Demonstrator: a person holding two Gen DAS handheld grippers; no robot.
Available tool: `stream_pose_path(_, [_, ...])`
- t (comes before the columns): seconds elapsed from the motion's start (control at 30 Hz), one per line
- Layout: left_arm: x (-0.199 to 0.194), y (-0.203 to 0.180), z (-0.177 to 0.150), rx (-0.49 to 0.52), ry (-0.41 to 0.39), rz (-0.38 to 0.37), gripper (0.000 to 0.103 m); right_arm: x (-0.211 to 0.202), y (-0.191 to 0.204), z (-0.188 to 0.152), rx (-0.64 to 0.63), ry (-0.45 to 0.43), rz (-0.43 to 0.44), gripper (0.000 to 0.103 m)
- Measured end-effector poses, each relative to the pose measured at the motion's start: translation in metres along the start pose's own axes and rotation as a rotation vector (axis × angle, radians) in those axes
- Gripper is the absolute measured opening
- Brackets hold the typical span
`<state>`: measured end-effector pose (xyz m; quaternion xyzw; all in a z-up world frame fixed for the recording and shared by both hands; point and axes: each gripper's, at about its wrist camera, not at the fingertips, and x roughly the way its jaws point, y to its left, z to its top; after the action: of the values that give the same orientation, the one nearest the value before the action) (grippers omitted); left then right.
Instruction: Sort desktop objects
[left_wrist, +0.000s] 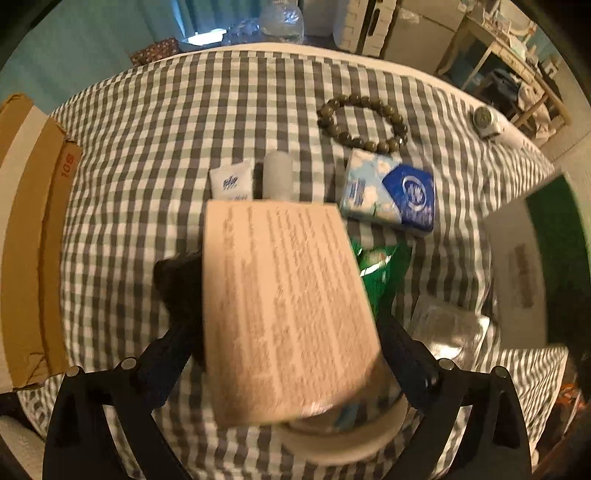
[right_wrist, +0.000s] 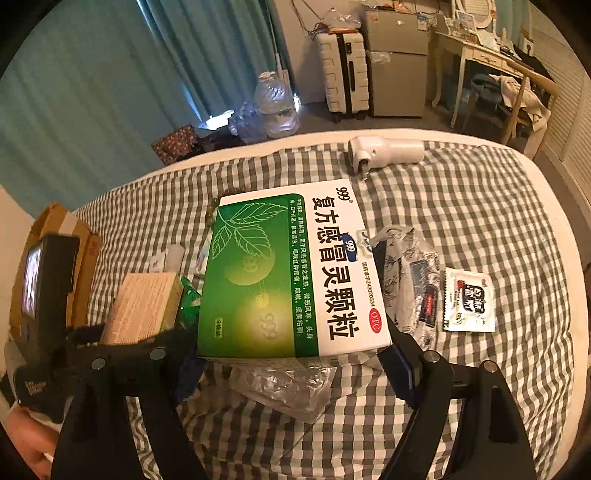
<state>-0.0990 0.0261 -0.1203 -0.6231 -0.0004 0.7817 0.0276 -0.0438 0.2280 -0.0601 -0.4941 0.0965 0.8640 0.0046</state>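
Note:
My left gripper (left_wrist: 288, 295) is shut on a beige box with printed text (left_wrist: 284, 306), held above the checked cloth (left_wrist: 147, 147). The same beige box (right_wrist: 144, 306) shows at the left of the right wrist view, in the left gripper. My right gripper (right_wrist: 291, 325) is shut on a large green and white medicine box (right_wrist: 291, 273), held above the cloth. In the left wrist view a green packet (left_wrist: 384, 269) lies under the beige box, and a bead bracelet (left_wrist: 364, 122), a tissue pack (left_wrist: 391, 192) and a small white tube (left_wrist: 231, 182) lie beyond.
A white handheld device (right_wrist: 388, 151) lies at the far edge of the cloth. A white sachet (right_wrist: 469, 301) and crinkled clear wrappers (right_wrist: 410, 280) lie to the right. A cardboard box (left_wrist: 29, 236) stands at the left. A suitcase (right_wrist: 343, 70) and desk stand behind.

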Motion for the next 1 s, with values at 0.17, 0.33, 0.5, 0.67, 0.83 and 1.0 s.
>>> stream_pose_path(0.17, [0.002,0.005,0.005,-0.018,-0.003,-0.022,0.080,0.018,-0.003,-0.001,-0.003,0.035,-0.010,0.081])
stream_pose_path(0.33, [-0.021,0.023,0.004,-0.027,0.008,-0.035,0.080,0.022,-0.004,-0.004,0.006,0.035,0.008,0.081])
stream_pose_path(0.5, [-0.051,0.033,0.010,-0.049,-0.063,-0.094,0.080,0.020,-0.001,-0.003,-0.005,0.027,0.015,0.081])
stream_pose_path(0.67, [-0.067,0.040,0.007,-0.049,-0.097,-0.094,0.080,0.013,0.000,-0.004,0.010,0.022,0.035,0.081])
stream_pose_path(0.83, [-0.077,0.042,0.003,-0.079,-0.150,-0.106,0.080,0.002,0.003,-0.007,-0.005,0.004,0.028,0.081])
stream_pose_path(1.0, [-0.131,0.045,-0.001,-0.049,-0.371,-0.083,0.056,-0.009,0.009,-0.012,-0.028,-0.019,0.022,0.081])
